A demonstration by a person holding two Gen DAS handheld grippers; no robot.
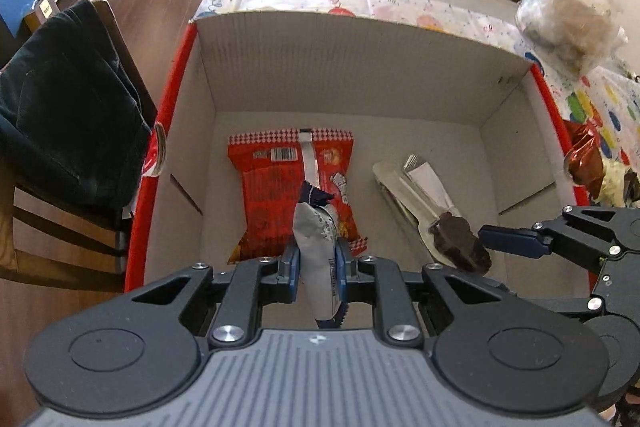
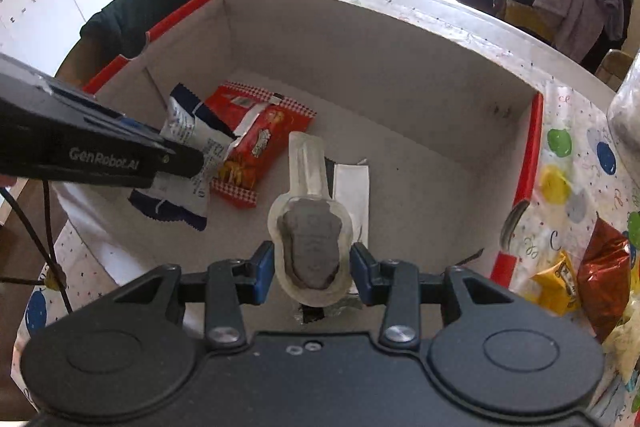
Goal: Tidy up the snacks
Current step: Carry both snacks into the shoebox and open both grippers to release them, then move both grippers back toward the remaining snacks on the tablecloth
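A cardboard box with red outer sides stands on the table; it also shows in the right wrist view. On its floor lies a red snack packet, also in the right wrist view. My left gripper is shut on a white and dark-blue snack packet and holds it upright over the box; the right wrist view shows that packet too. My right gripper has its blue pads on either side of a clear spoon-shaped pack with a brown snack, seen also in the left wrist view.
A patterned tablecloth covers the table. Red-brown and yellow snack packets lie right of the box. A clear bag of pale food sits at the far right. A chair with a dark garment stands left of the box.
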